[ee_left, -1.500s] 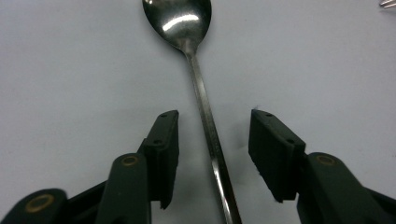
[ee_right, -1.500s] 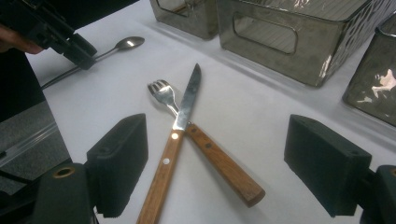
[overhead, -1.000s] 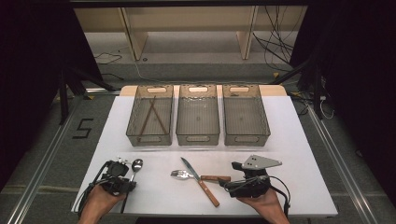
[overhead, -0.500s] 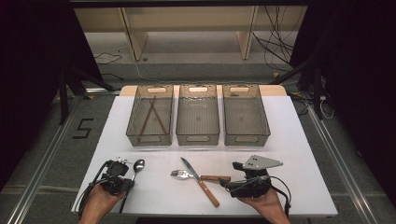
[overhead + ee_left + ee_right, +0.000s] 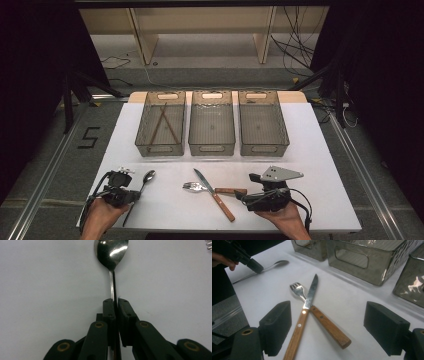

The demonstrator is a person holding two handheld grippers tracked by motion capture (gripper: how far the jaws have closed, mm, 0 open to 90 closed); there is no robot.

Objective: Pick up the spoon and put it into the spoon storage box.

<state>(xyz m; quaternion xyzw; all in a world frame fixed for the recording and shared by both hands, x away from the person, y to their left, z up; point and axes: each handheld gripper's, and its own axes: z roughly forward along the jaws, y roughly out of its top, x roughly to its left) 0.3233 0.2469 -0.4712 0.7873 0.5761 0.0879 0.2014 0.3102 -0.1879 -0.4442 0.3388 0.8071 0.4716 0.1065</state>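
Observation:
A steel spoon (image 5: 149,175) lies on the white table (image 5: 320,150) at the near left, bowl pointing away. My left gripper (image 5: 115,302) is shut on the spoon (image 5: 111,250) at its thin handle; its jaws have just been closing onto it. The high view shows that gripper (image 5: 131,192) in the person's left hand. A fork (image 5: 191,187) and a wooden-handled knife (image 5: 216,197) lie crossed at the near centre. My right gripper (image 5: 330,326) stands open, its pads apart on either side of the fork (image 5: 298,290) and knife (image 5: 312,292) handles, touching neither.
Three clear plastic bins stand in a row across the table's middle: the left bin (image 5: 145,131) holds two brown sticks, while the middle bin (image 5: 193,131) and the right bin (image 5: 282,131) look empty. The table's near edge runs just below both hands.
The left gripper's jaws have closed on the spoon's handle, and that hand has shifted slightly. The right hand, fork and knife have not moved.

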